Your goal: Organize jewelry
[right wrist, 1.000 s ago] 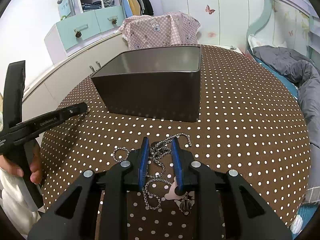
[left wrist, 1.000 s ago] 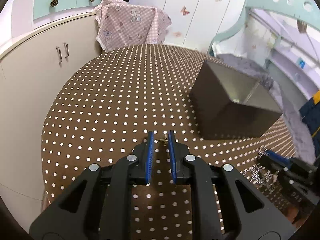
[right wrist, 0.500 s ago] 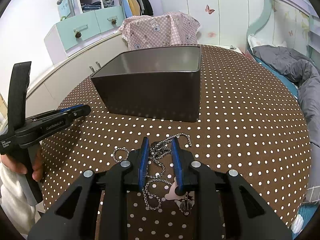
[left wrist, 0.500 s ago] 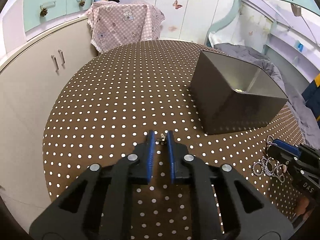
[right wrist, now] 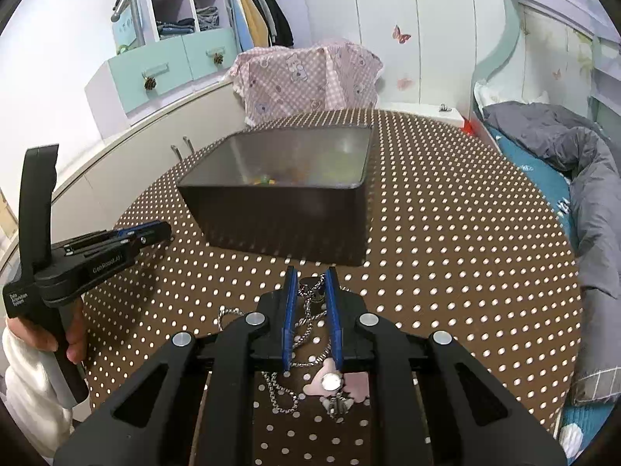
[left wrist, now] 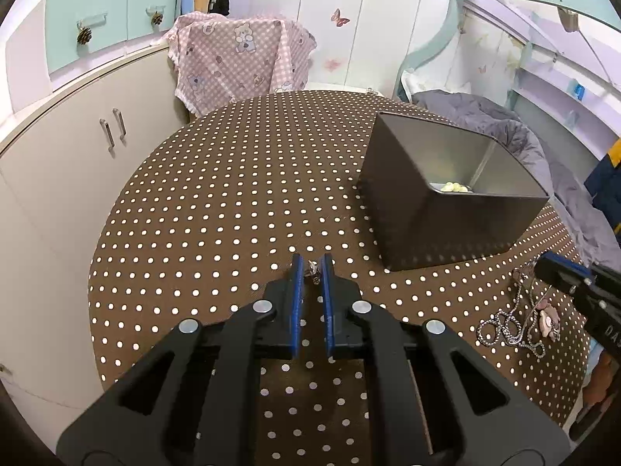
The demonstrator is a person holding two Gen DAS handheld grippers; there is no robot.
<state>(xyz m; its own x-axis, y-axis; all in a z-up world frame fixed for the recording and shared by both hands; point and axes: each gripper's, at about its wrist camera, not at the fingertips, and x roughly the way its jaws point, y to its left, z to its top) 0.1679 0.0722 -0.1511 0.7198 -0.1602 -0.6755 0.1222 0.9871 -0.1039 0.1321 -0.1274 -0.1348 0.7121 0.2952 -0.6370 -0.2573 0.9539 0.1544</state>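
A dark metal box (left wrist: 446, 190) stands open on the brown polka-dot table (left wrist: 233, 194); small yellow and coloured pieces lie inside it (right wrist: 268, 180). My left gripper (left wrist: 311, 268) is shut on a small silver jewelry piece (left wrist: 313, 268) and holds it above the table, left of the box. My right gripper (right wrist: 310, 275) is shut on a silver chain necklace (right wrist: 310, 291) whose loops and pink pendant (right wrist: 333, 382) hang below, just in front of the box. The chain also shows in the left wrist view (left wrist: 512, 322).
A pink checked cloth (left wrist: 240, 62) covers a chair behind the table. Cream cabinets (left wrist: 77, 163) stand to the left, a bed with grey bedding (right wrist: 574, 163) to the right. The table edge curves close at the left and front.
Both grippers have risen. My left gripper lifted the small silver piece off the table. My right gripper lifted the chain, and the box inside came into view.
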